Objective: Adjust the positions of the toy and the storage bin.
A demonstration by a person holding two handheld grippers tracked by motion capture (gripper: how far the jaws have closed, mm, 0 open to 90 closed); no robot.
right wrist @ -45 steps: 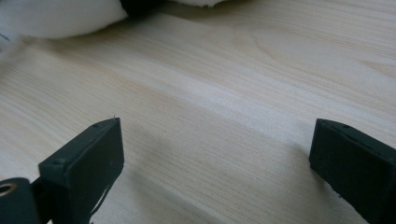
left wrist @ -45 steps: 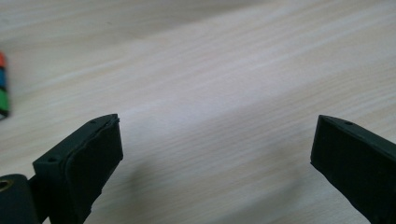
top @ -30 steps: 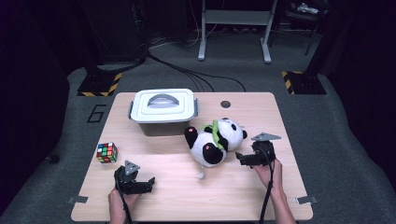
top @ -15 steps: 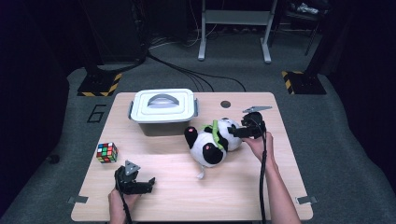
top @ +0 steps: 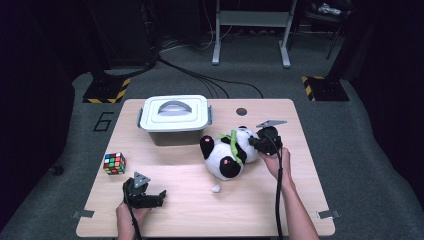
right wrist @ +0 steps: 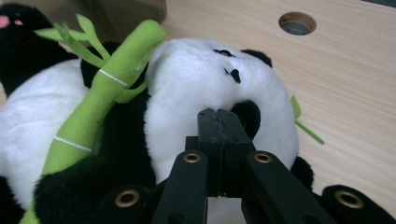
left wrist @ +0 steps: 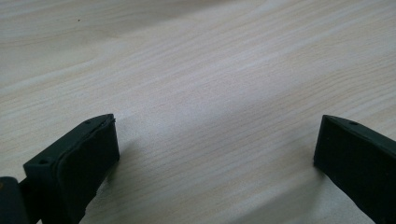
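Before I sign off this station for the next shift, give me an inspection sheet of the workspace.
Surface: pale wooden table with a round cable hole near its far edge.
Job's things: plush panda lying on the table, a green bamboo stalk across its body.
Clutter: lidded grey box at the far left; colour cube by the left edge.
Grippers: right hand-held gripper at the panda's head, its jaws having just closed together, no plush visibly pinched between them; left hand-held gripper open, resting low over bare wood.
Cables: one trails back from each gripper along the forearm; more lie on the floor beyond the table.
Surroundings: grey carpet, striped stand bases, metal frame legs.
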